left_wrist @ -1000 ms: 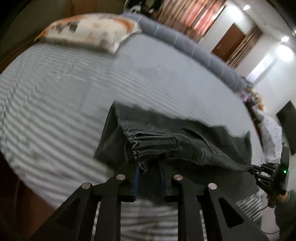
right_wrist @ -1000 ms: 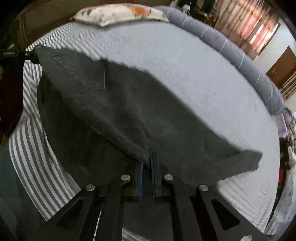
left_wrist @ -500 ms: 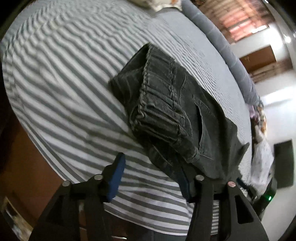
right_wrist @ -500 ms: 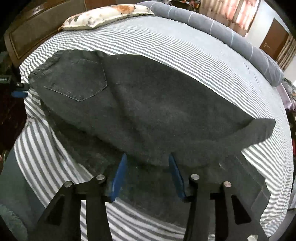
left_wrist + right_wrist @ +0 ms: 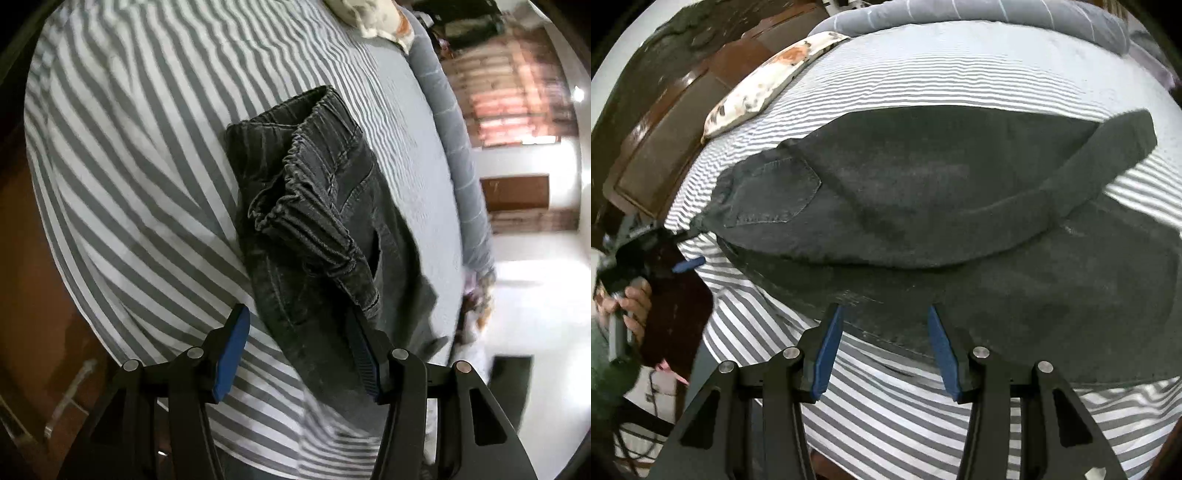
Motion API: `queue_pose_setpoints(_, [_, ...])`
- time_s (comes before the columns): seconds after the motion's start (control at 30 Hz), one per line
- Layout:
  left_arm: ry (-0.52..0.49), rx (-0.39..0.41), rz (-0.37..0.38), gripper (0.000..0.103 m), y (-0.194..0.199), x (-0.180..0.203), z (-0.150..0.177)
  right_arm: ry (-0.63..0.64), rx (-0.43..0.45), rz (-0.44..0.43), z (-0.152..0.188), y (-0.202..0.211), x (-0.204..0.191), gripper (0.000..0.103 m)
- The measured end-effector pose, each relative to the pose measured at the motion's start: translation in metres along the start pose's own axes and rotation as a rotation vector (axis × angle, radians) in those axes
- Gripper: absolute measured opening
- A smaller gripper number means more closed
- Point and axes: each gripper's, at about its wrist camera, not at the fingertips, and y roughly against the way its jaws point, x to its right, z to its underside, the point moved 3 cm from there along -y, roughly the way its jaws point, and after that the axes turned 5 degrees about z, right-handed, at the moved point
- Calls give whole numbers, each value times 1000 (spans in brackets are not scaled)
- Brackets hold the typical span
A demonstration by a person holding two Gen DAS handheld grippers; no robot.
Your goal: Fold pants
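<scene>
Dark grey denim pants (image 5: 942, 206) lie on the striped bed, one leg folded over the other, back pocket up at the left. In the left wrist view the bunched elastic waistband (image 5: 314, 225) lies just ahead of my left gripper (image 5: 299, 332), which is open; the right pad touches the fabric edge. My right gripper (image 5: 882, 328) is open at the pants' near edge, holding nothing. The left gripper also shows in the right wrist view (image 5: 676, 254) at the waistband.
The grey-and-white striped bed sheet (image 5: 147, 166) covers the bed. A patterned pillow (image 5: 768, 81) and a grey bolster (image 5: 960, 14) lie at the far side. A wooden headboard (image 5: 661, 147) stands at the left. The bed's near edge is just below both grippers.
Both grippers opened and let go of the pants, which dropped flat onto the bed. Both grippers have since drawn back slightly, and the views have rotated.
</scene>
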Motion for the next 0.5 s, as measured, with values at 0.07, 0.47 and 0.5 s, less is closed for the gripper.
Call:
queue_pose_setpoints(0.07, [37,19,35,55,3,-3,2,-9,2,-4,1,-1,0,45])
queue_pose_setpoints(0.47, [80,89,79,60,6,-5,-1,-11,-13,-22,9,-8,-4,45])
queue_pose_setpoints(0.5, [80,93,74,60,4,-6,-4,-12,-14,-19,9,-8,-4,45])
